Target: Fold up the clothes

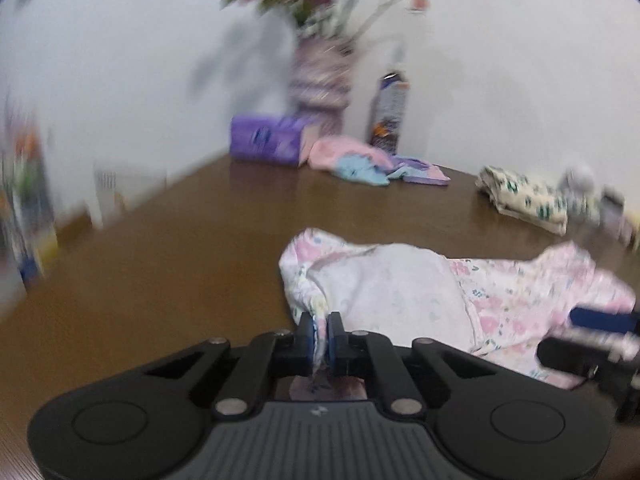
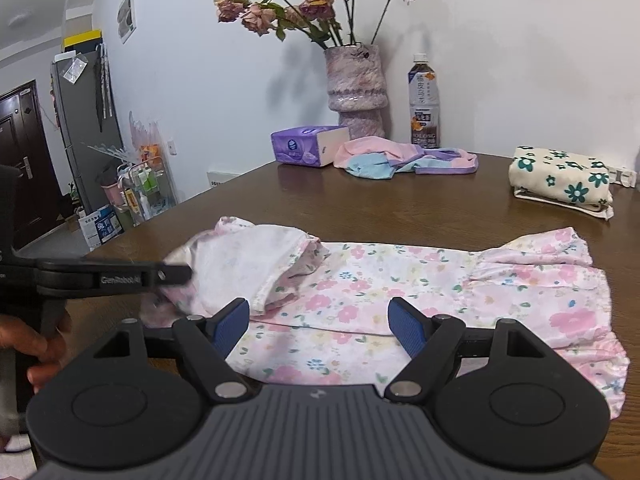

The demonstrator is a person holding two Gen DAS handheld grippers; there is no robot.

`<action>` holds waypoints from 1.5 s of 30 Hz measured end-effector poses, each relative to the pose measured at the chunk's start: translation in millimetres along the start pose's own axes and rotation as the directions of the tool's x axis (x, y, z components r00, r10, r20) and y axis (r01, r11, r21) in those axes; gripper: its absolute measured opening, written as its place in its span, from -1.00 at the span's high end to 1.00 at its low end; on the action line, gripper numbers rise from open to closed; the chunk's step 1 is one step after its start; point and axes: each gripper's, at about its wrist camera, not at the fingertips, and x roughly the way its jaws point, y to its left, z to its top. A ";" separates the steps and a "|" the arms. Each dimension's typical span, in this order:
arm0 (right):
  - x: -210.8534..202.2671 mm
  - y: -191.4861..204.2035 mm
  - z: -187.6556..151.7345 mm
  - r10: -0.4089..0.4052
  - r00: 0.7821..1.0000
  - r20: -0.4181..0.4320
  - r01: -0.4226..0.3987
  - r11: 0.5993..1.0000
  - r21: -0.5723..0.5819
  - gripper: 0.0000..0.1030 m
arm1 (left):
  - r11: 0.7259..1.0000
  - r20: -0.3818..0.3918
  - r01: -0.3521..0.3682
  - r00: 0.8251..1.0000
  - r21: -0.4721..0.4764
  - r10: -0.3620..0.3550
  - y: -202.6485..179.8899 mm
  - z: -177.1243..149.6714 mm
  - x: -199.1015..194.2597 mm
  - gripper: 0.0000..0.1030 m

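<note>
A pink floral garment (image 2: pixel 400 292) lies spread on the brown table (image 2: pixel 400 208). Its left part is folded over, so the pale inside (image 2: pixel 240 268) faces up. My left gripper (image 1: pixel 321 338) is shut on the garment's left edge (image 1: pixel 304 280), with cloth pinched between the blue pads. From the right wrist view that left gripper (image 2: pixel 176 276) reaches in from the left, held by a hand (image 2: pixel 36 344). My right gripper (image 2: pixel 318 326) hovers open over the garment's near edge, nothing between its fingers. It also shows at the right edge of the left wrist view, right gripper (image 1: pixel 600 328).
A folded cream cloth with green flowers (image 2: pixel 560 182) lies at the right. A pink, blue and purple garment (image 2: pixel 400 158) lies at the back by a purple tissue box (image 2: pixel 306 146), a vase of dried roses (image 2: pixel 356 92) and a bottle (image 2: pixel 424 104). The table's left edge drops off to the floor.
</note>
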 end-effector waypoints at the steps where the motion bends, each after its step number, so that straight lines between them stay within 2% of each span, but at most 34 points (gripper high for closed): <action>1: -0.8 -1.7 0.0 -0.005 1.000 0.001 0.005 1.000 0.003 -0.51 | 0.997 0.021 -0.022 1.000 0.076 0.021 -7.4 4.0 -3.1 0.89; 3: -2.6 -6.2 0.4 -0.014 1.000 0.004 0.014 1.000 0.009 -0.51 | 0.969 0.066 -0.073 0.996 0.235 0.059 -24.7 12.1 -8.3 0.89; 5: -4.5 -10.6 0.7 -0.022 1.000 0.008 0.022 1.000 0.015 -0.51 | 0.907 0.117 -0.132 0.989 0.399 0.093 -47.4 16.8 -10.3 0.89; 9: -8.8 -18.7 0.0 -0.039 0.999 0.014 0.039 0.999 0.019 -0.51 | 0.721 0.219 -0.228 0.970 0.655 0.107 -97.1 14.9 -11.2 0.89; 11: -10.2 -23.6 -0.5 -0.051 0.999 0.012 0.050 0.998 0.022 -0.51 | 0.605 0.261 -0.268 0.960 0.750 0.101 -122.0 7.9 -7.8 0.89; 13: -11.4 -30.1 -1.1 -0.061 0.998 0.009 0.061 0.998 0.030 -0.51 | 0.512 0.288 -0.285 0.955 0.810 0.076 -142.7 -1.5 -5.3 0.89; 14: -12.1 -33.3 -1.3 -0.066 0.998 0.008 0.066 0.997 0.035 -0.51 | 0.474 0.293 -0.286 0.954 0.833 0.061 -151.9 -5.9 -5.1 0.89; 15: -12.3 -36.0 -1.4 -0.069 0.998 0.005 0.069 0.997 0.036 -0.51 | 0.453 0.294 -0.280 0.955 0.847 0.042 -159.0 -9.1 -4.4 0.89; 18: -11.3 -43.0 -0.4 -0.073 0.997 -0.008 0.073 0.997 0.032 -0.43 | 0.480 0.274 -0.247 0.962 0.842 0.014 -164.8 -8.9 -5.1 0.88; 19: -8.7 -44.3 1.8 -0.069 0.997 -0.017 0.069 0.997 0.023 -0.26 | 0.498 0.275 -0.247 0.961 0.831 0.018 -162.3 -6.8 -4.8 0.88; 22: 7.6 -44.9 17.1 -0.035 0.998 -0.052 0.034 0.999 -0.024 0.08 | 0.574 0.273 -0.246 0.961 0.781 0.041 -147.4 0.4 -4.1 0.88; 24: 29.4 -42.2 29.7 -0.028 0.996 -0.088 0.022 0.997 -0.073 0.22 | 0.624 0.260 -0.233 0.964 0.746 0.049 -135.2 4.6 -3.7 0.88; 26: 55.5 -38.1 39.7 -0.017 0.991 -0.134 0.002 0.994 -0.107 0.43 | 0.659 0.254 -0.220 0.966 0.719 0.045 -127.2 7.4 -4.7 0.88; 28: 80.5 -33.8 45.6 0.007 0.983 -0.184 -0.029 0.993 -0.113 0.71 | 0.679 0.255 -0.208 0.966 0.704 0.031 -120.2 9.5 -9.4 0.88; 31: 114.4 -24.6 50.7 0.031 0.976 -0.218 -0.060 0.990 -0.129 0.79 | 0.713 0.240 -0.153 0.971 0.685 -0.022 -111.5 14.7 -14.2 0.88; 35: 131.0 -24.8 53.4 0.130 0.970 -0.207 -0.143 0.989 -0.045 0.79 | 0.771 0.203 -0.036 0.972 0.636 -0.122 -99.1 25.8 -22.0 0.88; 37: 130.9 -26.9 51.3 0.147 0.970 -0.195 -0.156 0.987 -0.033 0.79 | 0.777 0.192 0.002 0.969 0.629 -0.158 -97.7 30.6 -22.2 0.88; 39: 126.1 -32.0 49.0 0.145 0.972 -0.184 -0.152 0.988 -0.023 0.79 | 0.766 0.183 0.020 0.967 0.642 -0.178 -103.2 31.9 -19.5 0.88; 42: 108.0 -36.4 45.2 0.100 0.979 -0.178 -0.104 0.994 -0.013 0.76 | 0.725 0.171 0.015 0.968 0.688 -0.183 -118.9 26.8 -15.0 0.88; 45: 83.4 -42.0 40.8 0.066 0.984 -0.164 -0.066 0.998 0.001 0.75 | 0.666 0.158 0.008 0.969 0.746 -0.188 -138.7 16.7 -10.5 0.88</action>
